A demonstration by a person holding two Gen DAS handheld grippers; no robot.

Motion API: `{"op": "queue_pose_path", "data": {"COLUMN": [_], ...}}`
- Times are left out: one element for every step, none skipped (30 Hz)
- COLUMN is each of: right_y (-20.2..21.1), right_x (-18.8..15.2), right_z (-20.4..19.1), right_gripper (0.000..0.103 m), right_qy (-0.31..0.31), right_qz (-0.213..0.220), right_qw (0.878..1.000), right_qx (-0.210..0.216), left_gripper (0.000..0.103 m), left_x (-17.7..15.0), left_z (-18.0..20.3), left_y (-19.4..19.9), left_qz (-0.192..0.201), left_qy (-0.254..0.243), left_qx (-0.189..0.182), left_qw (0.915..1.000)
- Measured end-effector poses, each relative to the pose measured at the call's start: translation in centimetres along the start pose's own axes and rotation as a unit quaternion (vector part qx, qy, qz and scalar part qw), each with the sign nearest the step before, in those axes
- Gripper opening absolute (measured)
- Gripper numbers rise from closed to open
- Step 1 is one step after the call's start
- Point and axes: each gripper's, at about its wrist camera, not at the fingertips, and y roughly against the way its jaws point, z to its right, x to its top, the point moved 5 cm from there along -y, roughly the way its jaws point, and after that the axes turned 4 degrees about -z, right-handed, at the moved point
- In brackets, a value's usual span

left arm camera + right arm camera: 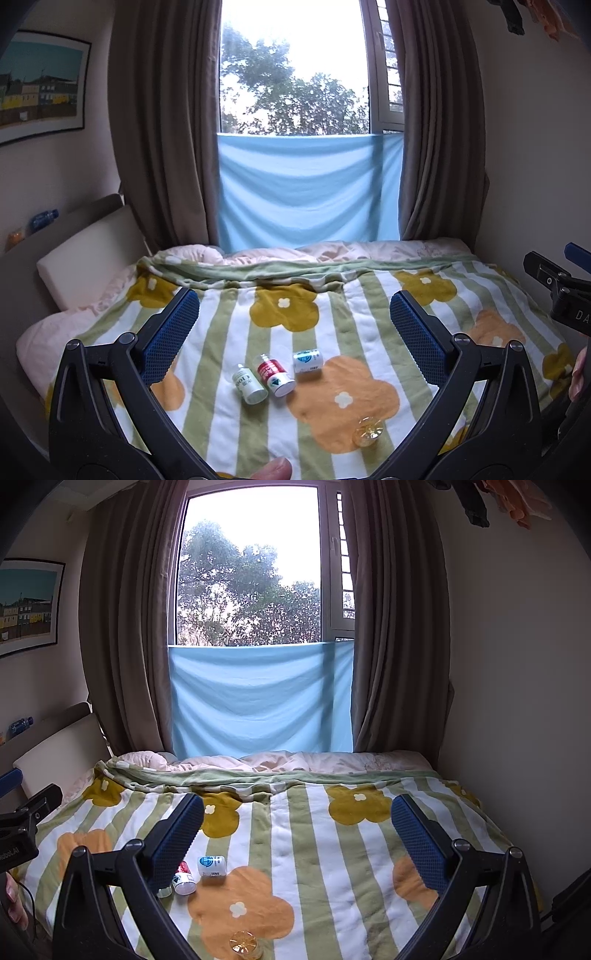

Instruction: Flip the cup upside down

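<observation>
Nothing is grasped yet: the left gripper (294, 325) and right gripper (297, 830) hover with fingers spread wide. The small yellow cup (368, 432) stands on the bed (332, 369) (near three little bottles (277, 374)). Next, I judge, one gripper must descend and close around it.

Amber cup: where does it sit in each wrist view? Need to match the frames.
Left wrist: amber cup low and right of centre, by the right finger's base, on the orange flower.
Right wrist: low centre-left at the bottom edge, below the orange flower.
Shared landmark: blue-labelled white bottle, beyond the cup.

two wrist views side by side above the bed (343, 332), facing the window (251, 568)
</observation>
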Motion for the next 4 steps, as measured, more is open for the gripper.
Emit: {"op": "queue_pose_path", "data": {"right_y": [0.06, 0.06, 0.19, 0.33], "right_x": [0.0, -0.02, -0.06, -0.1], "right_z": [0.02, 0.16, 0.17, 0.2], "right_gripper": [0.101, 0.101, 0.101, 0.101], "right_qy": [0.0, 0.0, 0.0, 0.0], "right_qz": [0.0, -0.001, -0.001, -0.001], "right_qw": [1.0, 1.0, 1.0, 1.0], "right_qx": [-0.001, -0.001, -0.001, -0.001], "left_gripper": [0.103, 0.103, 0.103, 0.103], "left_x": [-0.02, -0.04, -0.02, 0.01], "left_z": [0.11, 0.09, 0.13, 0.21], "left_y": [0.11, 0.22, 0.3, 0.27], "left_qz": [0.005, 0.009, 0.013, 0.013], "left_qy": [0.0, 0.0, -0.001, -0.003], "left_qx": [0.001, 0.003, 0.002, -0.002], "left_qw": [1.0, 1.0, 0.9999, 0.9999]}}
